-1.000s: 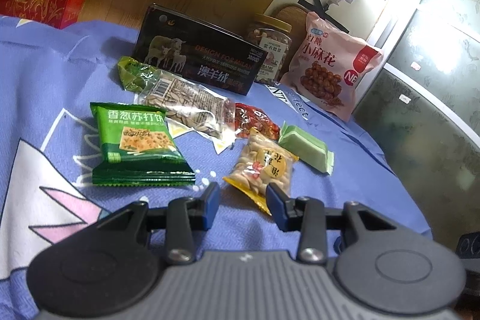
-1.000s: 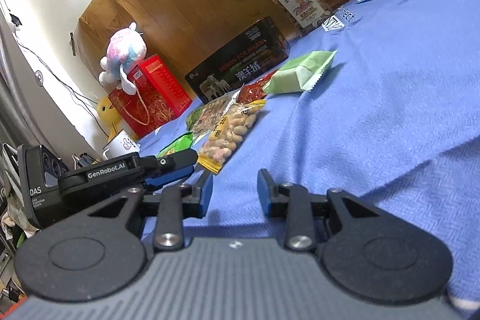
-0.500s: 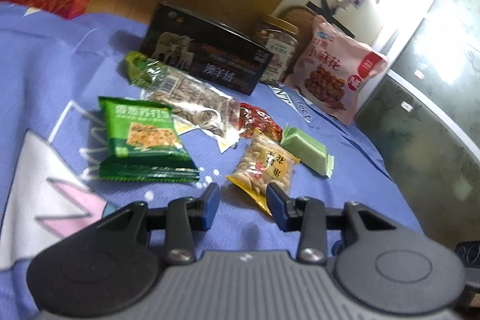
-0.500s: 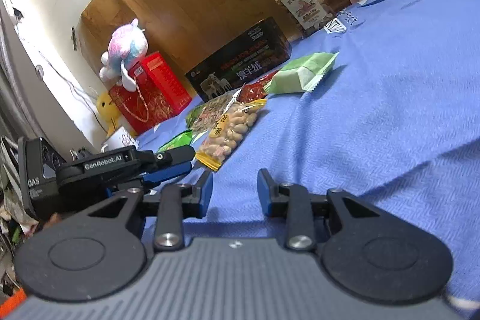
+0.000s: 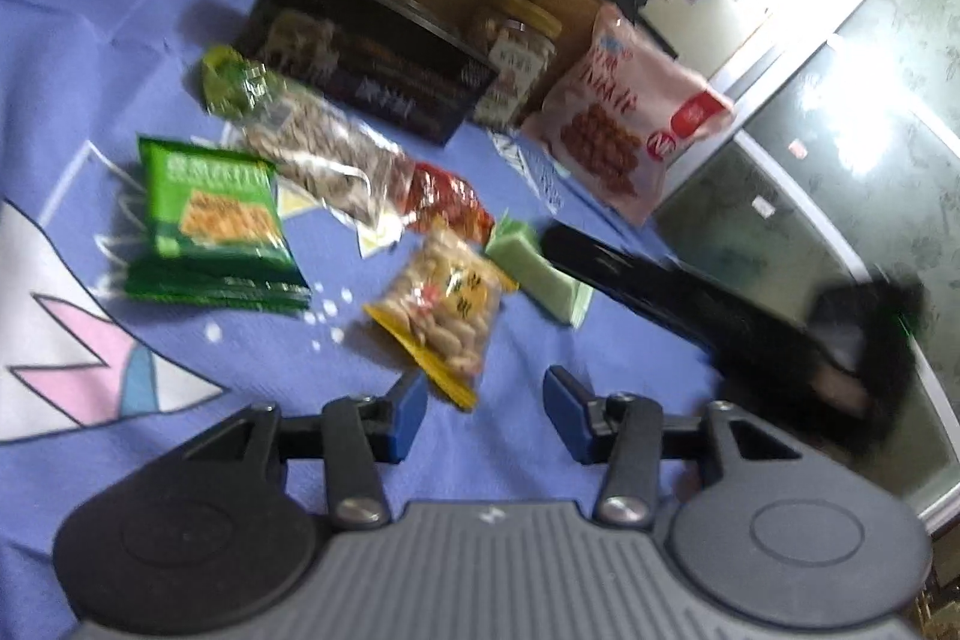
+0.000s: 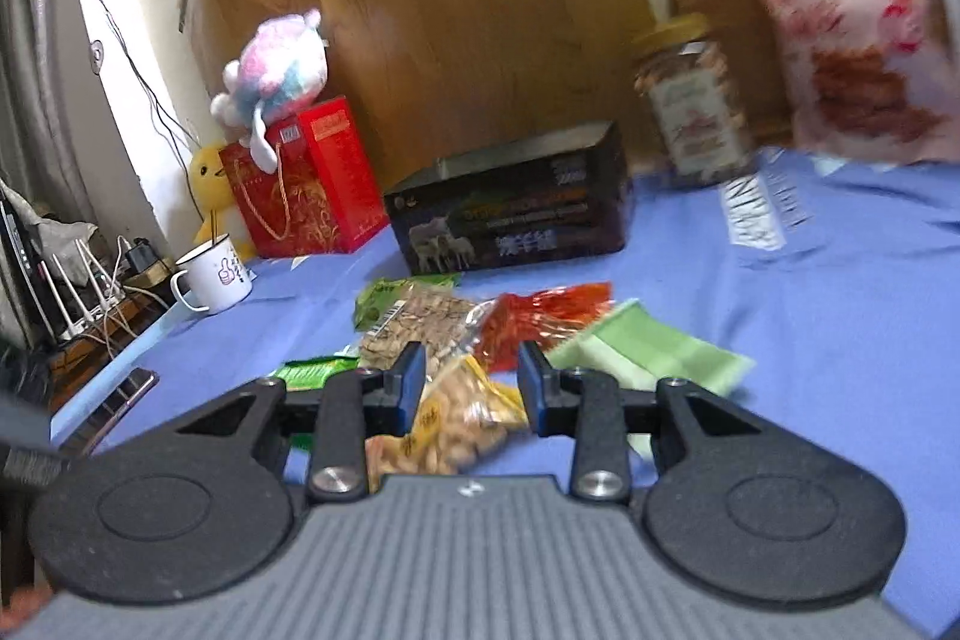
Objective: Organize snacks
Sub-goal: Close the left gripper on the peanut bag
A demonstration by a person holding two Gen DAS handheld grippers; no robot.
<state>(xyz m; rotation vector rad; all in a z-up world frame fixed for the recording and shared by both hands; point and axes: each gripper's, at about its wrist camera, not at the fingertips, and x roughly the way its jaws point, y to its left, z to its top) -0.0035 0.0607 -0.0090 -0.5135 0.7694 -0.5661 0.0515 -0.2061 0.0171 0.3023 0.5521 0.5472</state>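
Note:
Several snack packs lie on a blue cloth (image 5: 72, 100): a yellow peanut bag (image 5: 447, 307), a green cracker pack (image 5: 210, 220), a clear seed bag (image 5: 324, 154), a red pack (image 5: 447, 202) and a pale green pack (image 5: 540, 268). My left gripper (image 5: 485, 415) is open, just short of the peanut bag's near corner. My right gripper (image 6: 471, 379) is open and hovers over the peanut bag (image 6: 462, 418), with the red pack (image 6: 540, 316) and pale green pack (image 6: 648, 352) just beyond. The right gripper also shows as a blurred black shape in the left wrist view (image 5: 690, 292).
A black box (image 6: 510, 214), a nut jar (image 6: 690, 100) and a pink snack bag (image 6: 864, 40) stand at the back. A red gift box (image 6: 300, 178), plush toys (image 6: 276, 70) and a white mug (image 6: 213, 280) are at the left. A phone (image 6: 126, 391) lies near the cloth's left edge.
My right gripper has swung in from the side and now faces the snack pile over the peanut bag. The left gripper's view has tilted and its jaws have opened wider.

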